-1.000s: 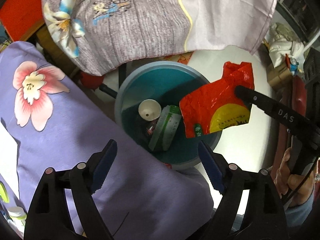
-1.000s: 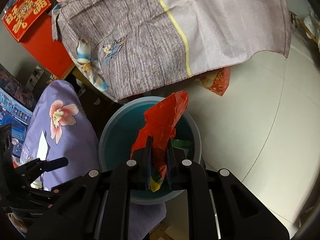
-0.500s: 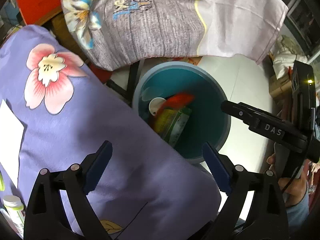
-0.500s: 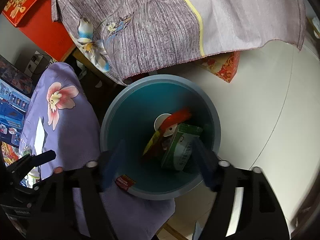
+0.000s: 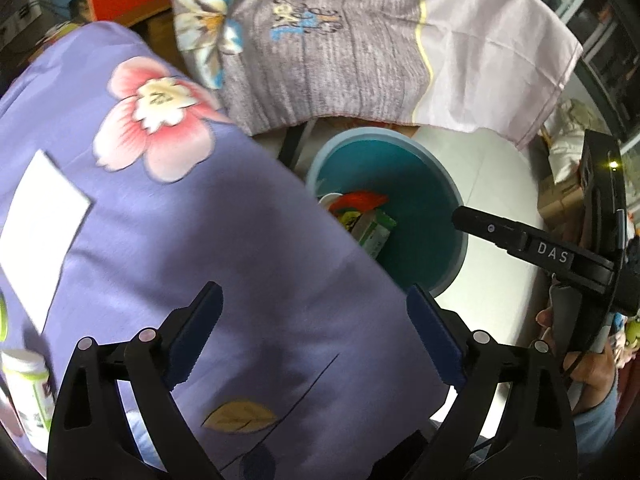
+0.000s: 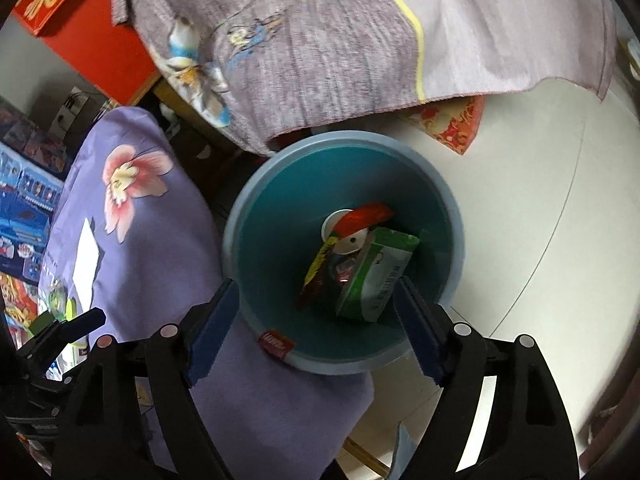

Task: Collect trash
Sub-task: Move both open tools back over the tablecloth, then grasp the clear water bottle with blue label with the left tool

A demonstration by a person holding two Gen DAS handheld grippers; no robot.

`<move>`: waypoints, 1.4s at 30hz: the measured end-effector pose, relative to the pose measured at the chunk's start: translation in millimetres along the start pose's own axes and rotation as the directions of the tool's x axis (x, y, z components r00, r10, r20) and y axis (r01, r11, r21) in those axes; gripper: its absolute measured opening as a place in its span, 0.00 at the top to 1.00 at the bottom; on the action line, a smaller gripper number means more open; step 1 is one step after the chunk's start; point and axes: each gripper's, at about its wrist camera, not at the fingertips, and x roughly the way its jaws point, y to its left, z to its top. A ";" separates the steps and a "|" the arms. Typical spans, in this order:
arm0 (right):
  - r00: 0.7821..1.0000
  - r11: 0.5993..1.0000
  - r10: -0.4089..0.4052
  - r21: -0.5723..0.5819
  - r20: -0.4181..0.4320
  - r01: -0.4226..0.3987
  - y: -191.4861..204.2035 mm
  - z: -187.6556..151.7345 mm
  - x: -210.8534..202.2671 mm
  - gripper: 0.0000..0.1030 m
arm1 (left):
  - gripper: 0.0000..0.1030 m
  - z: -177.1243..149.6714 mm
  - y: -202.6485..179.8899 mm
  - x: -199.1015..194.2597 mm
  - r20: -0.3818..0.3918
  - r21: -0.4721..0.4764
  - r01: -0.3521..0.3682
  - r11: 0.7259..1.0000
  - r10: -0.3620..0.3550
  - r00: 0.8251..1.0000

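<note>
Right tongs [image 6: 316,332]: spread, empty, over round teal plastic bin [image 6: 448,208].
Left tongs [image 5: 316,340]: spread, empty.
Bin: holds crumpled red wrapper [image 6: 366,216], green carton [image 6: 380,276].

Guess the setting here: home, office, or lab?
Most likely a lived-in home room. Floral purple bedding and a grey embroidered cloth drape the furniture, and a teal trash bin holding wrappers stands on a pale tiled floor.

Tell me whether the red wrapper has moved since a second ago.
Yes. The red wrapper left the right claw, which held it above the bin rim, and now lies down inside the bin beside the green box.
</note>
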 end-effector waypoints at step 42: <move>0.976 0.746 0.072 -0.638 -0.208 -0.191 399.7 -152.7 -8.3 0.24 | 0.07 -255.1 324.6 -216.2 0.143 -0.477 -0.305 0.825 0.415 0.899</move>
